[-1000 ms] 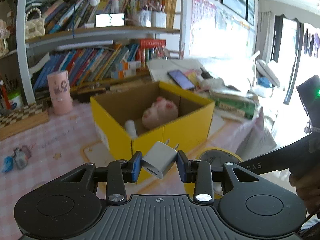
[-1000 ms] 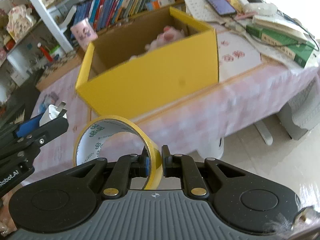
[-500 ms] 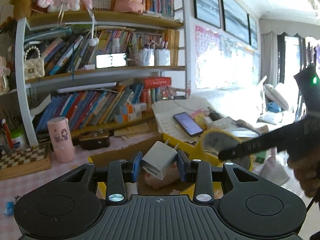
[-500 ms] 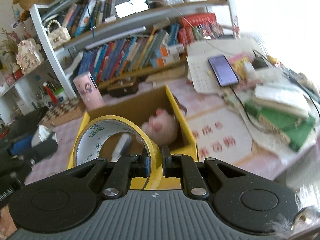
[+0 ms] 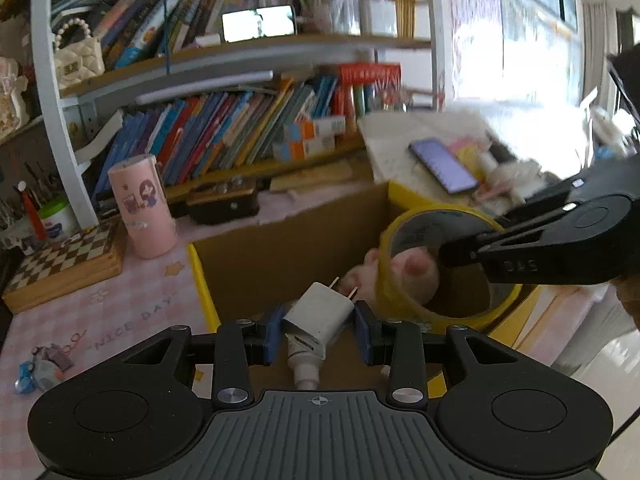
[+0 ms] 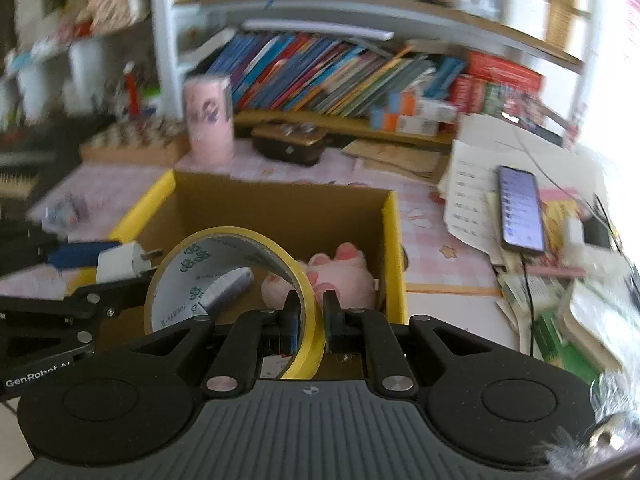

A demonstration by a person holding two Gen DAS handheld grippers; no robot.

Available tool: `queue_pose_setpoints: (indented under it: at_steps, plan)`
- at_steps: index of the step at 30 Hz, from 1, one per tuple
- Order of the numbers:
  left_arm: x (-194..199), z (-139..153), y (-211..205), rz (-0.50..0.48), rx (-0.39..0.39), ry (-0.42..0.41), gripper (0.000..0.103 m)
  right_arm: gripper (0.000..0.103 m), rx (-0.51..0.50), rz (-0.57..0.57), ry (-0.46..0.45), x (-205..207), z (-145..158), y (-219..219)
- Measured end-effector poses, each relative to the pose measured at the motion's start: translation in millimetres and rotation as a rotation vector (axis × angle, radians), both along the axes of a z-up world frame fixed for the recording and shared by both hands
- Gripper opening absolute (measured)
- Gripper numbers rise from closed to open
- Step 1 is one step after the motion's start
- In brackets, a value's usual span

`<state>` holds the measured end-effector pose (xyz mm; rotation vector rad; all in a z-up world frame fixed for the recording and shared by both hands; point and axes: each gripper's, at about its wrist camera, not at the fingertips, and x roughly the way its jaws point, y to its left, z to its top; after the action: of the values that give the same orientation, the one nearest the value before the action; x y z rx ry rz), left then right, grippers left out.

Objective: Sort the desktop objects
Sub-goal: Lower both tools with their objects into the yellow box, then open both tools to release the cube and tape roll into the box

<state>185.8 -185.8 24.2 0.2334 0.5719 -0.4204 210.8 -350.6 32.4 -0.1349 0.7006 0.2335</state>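
My left gripper (image 5: 316, 330) is shut on a white USB charger plug (image 5: 318, 318) and holds it over the open yellow cardboard box (image 5: 200, 280). My right gripper (image 6: 311, 322) is shut on the wall of a yellow tape roll (image 6: 236, 280), also held over the box (image 6: 394, 248). A pink plush toy (image 6: 340, 276) and a white-and-blue tube (image 6: 226, 286) lie inside the box. The tape roll (image 5: 440, 264) and right gripper show at the right of the left wrist view; the charger (image 6: 122, 264) shows at the left of the right wrist view.
A pink cup (image 5: 142, 208), a chessboard (image 5: 60, 256) and a dark case (image 5: 222, 204) stand behind the box below bookshelves. A phone (image 6: 520, 208), papers and books lie to the right. A small blue trinket (image 5: 36, 368) lies on the pink tablecloth at the left.
Both grippers have moved forward from in front of the box to over its opening, still holding the charger and the tape roll.
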Motion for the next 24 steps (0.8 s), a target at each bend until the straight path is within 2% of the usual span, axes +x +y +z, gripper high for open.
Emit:
queue_pose_setpoints:
  at_steps: [5,10,12,14,16,17,18,24]
  plan:
    - [3.6,-9.6,-10.2,0.021,0.052,0.018,0.035,0.011,-0.076,0.092,0.051,16.0,-18.2,11.0]
    - [9.2,-14.9,-12.7,0.048,0.062,0.049,0.036,0.012,-0.098,0.140,0.106,25.4,-32.4,15.4]
    - [9.7,-16.5,-14.2,0.057,0.069,0.045,0.036,0.013,-0.100,0.152,0.124,28.0,-36.8,16.5]
    - [9.6,-16.7,-15.5,0.065,0.075,0.039,0.039,0.020,-0.093,0.159,0.133,29.3,-39.6,16.2]
    - [10.3,-16.3,-15.4,0.075,0.075,0.041,0.051,0.026,-0.079,0.160,0.147,30.6,-42.1,15.6]
    - [9.7,-15.8,-15.3,0.082,0.077,0.036,0.062,0.026,-0.070,0.161,0.148,31.0,-42.5,15.4]
    - [8.0,-14.5,-14.7,0.089,0.077,0.024,0.066,0.026,-0.060,0.163,0.150,30.5,-42.2,14.7]
    - [-3.1,-4.6,-9.3,0.118,0.054,-0.014,0.071,0.037,0.009,0.136,0.108,23.8,-29.8,5.6]
